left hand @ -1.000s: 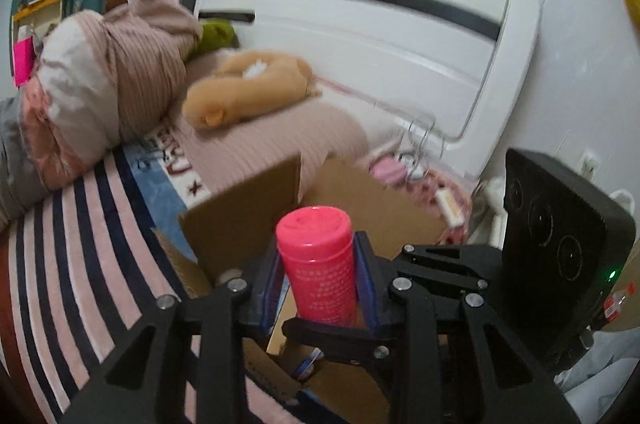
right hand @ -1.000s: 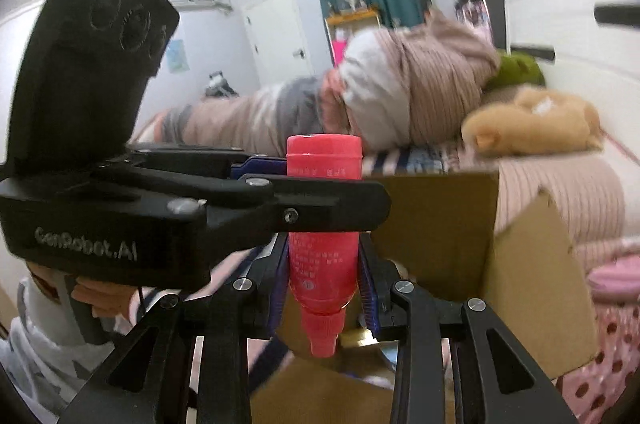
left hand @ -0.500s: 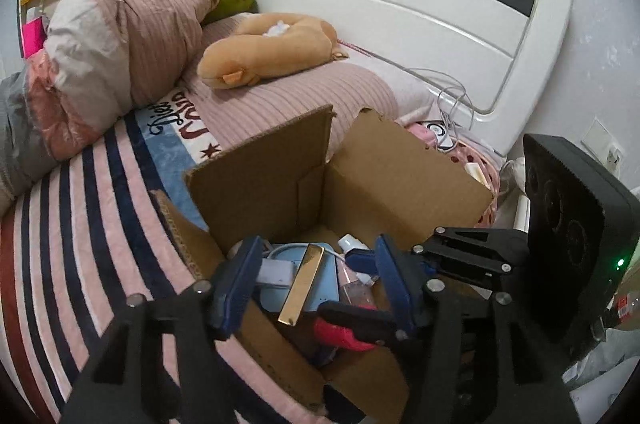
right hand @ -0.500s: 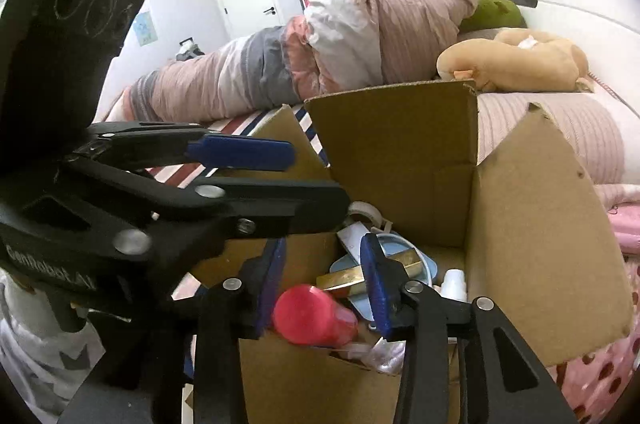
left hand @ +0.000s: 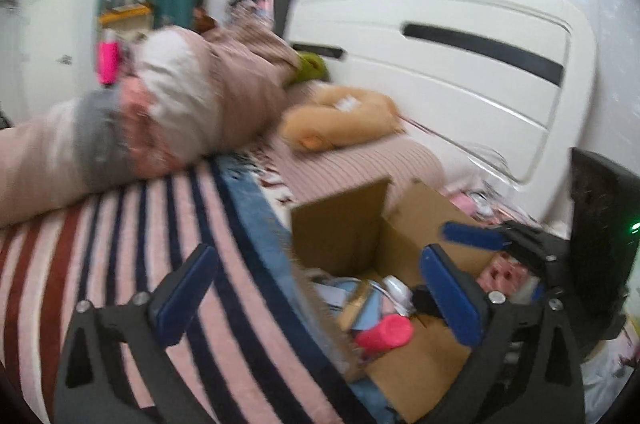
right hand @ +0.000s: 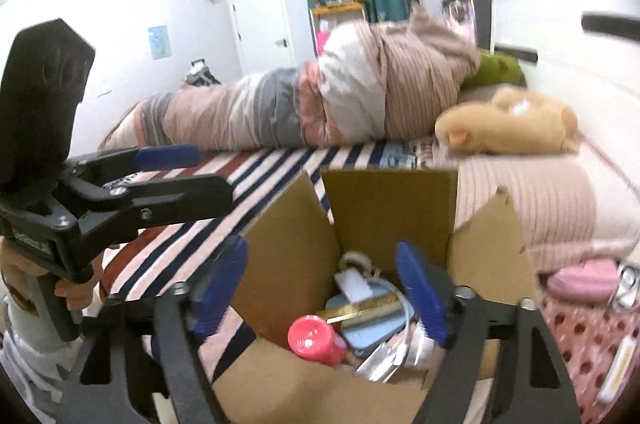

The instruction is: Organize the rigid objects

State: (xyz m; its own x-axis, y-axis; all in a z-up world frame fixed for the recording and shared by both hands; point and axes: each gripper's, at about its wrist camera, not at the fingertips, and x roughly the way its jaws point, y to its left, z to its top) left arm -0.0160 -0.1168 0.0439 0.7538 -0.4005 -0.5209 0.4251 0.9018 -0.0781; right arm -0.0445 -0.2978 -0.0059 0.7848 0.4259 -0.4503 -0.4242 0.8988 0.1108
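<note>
A pink bottle [right hand: 316,340] lies on its side in the open cardboard box [right hand: 388,207] on the bed, among a gold bar, a blue case and white bits. My right gripper [right hand: 328,296] hangs over the box with its jaws opening wide and nothing pressed between the blue pads. In the left wrist view the same pink bottle [left hand: 384,335] rests in the cardboard box [left hand: 340,228]. My left gripper [left hand: 320,288] stands to the box's left, over the striped blanket, jaws opening wide and empty. The left gripper [right hand: 168,179] also shows at the left of the right wrist view, held by a hand.
A striped blanket [left hand: 120,244] covers the bed. A rolled quilt [right hand: 320,103] and a tan plush toy [right hand: 508,123] lie behind the box. A white headboard [left hand: 460,71] stands at the right. Pink items [right hand: 584,280] and a cable lie on a dotted cloth right of the box.
Both grippers held the pink bottle upright over the box a second ago. They let it go; it now lies in the box. Both jaws have opened wide and the left gripper swung left.
</note>
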